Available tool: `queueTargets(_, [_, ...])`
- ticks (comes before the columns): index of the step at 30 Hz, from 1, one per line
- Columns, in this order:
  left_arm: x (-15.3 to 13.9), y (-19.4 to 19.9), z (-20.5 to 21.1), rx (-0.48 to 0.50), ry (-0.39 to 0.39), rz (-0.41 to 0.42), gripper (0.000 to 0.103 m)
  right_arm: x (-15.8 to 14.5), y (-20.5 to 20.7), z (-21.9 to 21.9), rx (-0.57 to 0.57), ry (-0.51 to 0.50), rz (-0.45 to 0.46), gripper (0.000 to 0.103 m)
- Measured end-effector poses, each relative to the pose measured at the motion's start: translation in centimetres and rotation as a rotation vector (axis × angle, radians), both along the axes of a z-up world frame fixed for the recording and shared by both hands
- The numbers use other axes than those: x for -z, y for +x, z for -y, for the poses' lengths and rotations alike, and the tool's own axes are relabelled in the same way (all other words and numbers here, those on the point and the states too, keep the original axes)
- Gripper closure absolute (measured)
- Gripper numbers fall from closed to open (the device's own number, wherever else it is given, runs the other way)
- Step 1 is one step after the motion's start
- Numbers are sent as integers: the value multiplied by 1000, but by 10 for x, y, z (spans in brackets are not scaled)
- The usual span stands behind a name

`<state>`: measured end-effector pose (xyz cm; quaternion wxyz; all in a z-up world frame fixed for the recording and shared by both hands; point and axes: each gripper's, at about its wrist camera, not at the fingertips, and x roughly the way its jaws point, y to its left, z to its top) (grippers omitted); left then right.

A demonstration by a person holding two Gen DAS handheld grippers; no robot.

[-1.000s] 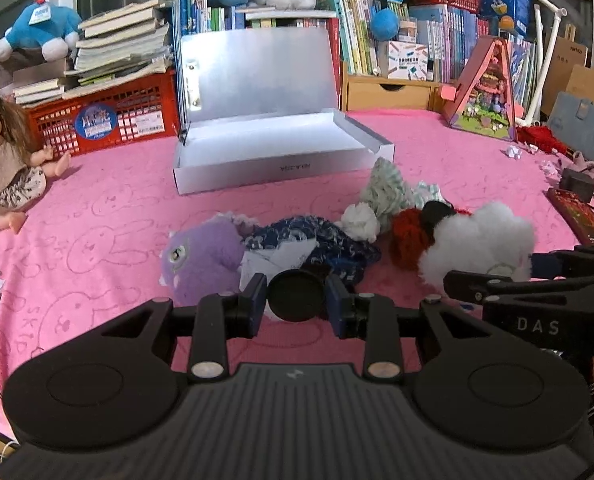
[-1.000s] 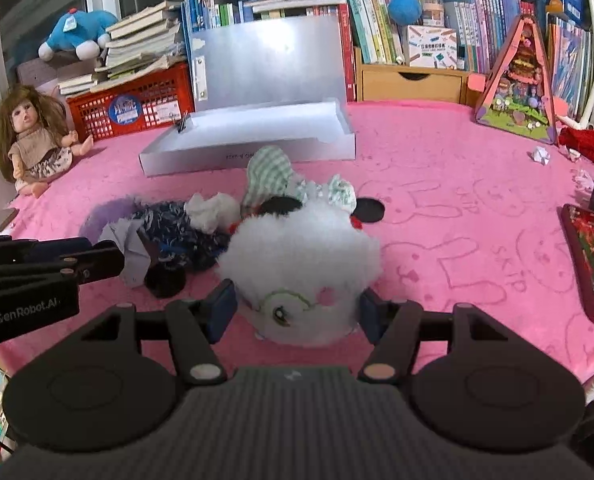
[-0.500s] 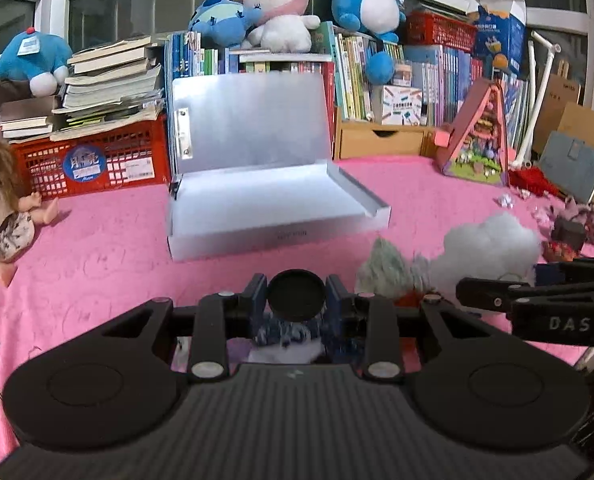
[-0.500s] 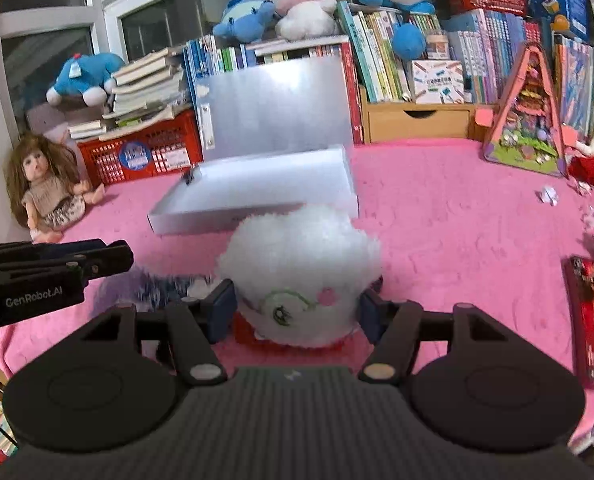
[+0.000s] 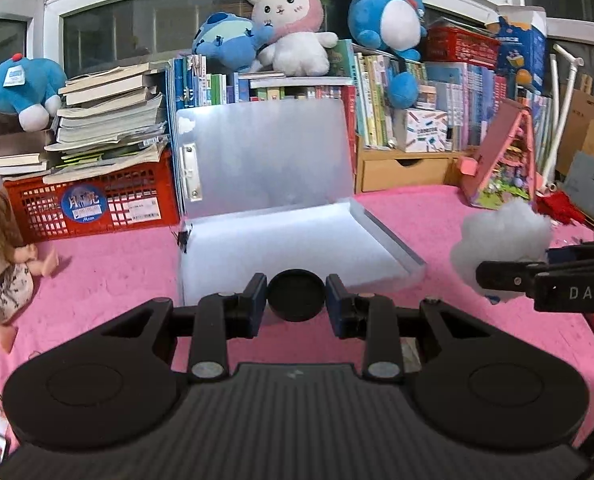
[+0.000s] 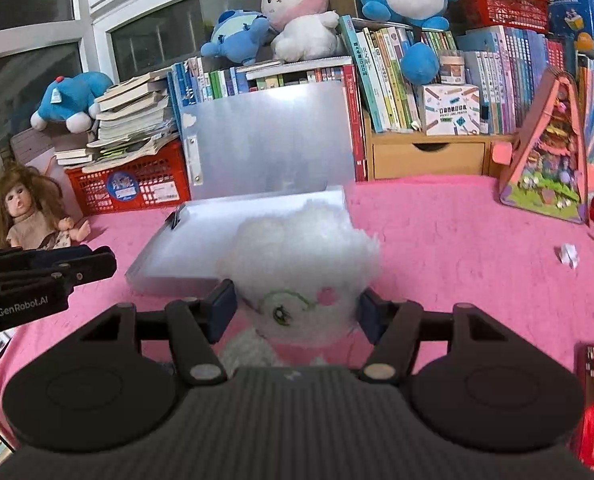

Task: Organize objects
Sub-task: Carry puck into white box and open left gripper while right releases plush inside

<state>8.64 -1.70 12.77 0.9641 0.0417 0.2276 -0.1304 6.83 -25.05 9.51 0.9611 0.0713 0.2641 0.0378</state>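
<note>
A fluffy white plush (image 6: 297,264) with embroidered green eye and pink cheek is pinched by the right gripper (image 6: 295,310); a black round disc (image 5: 295,295) is clamped by the left gripper (image 5: 295,306), the open silver box (image 5: 281,240) at twelve o'clock.

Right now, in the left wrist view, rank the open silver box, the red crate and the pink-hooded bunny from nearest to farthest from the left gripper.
1. Open silver box: straight ahead of the left gripper on the pink cloth.
2. Red crate: back left, under stacked books.
3. Pink-hooded bunny: highest, atop the book row at the window.
</note>
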Motion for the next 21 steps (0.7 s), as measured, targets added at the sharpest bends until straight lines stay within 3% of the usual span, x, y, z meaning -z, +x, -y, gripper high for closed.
queueTargets(14, [-5, 114, 4, -50, 2, -120, 66, -12, 100, 18, -5, 30, -100, 38])
queueTargets(21, [4, 182, 5, -97, 0, -229, 66, -6, 153, 26, -3, 97, -167, 38])
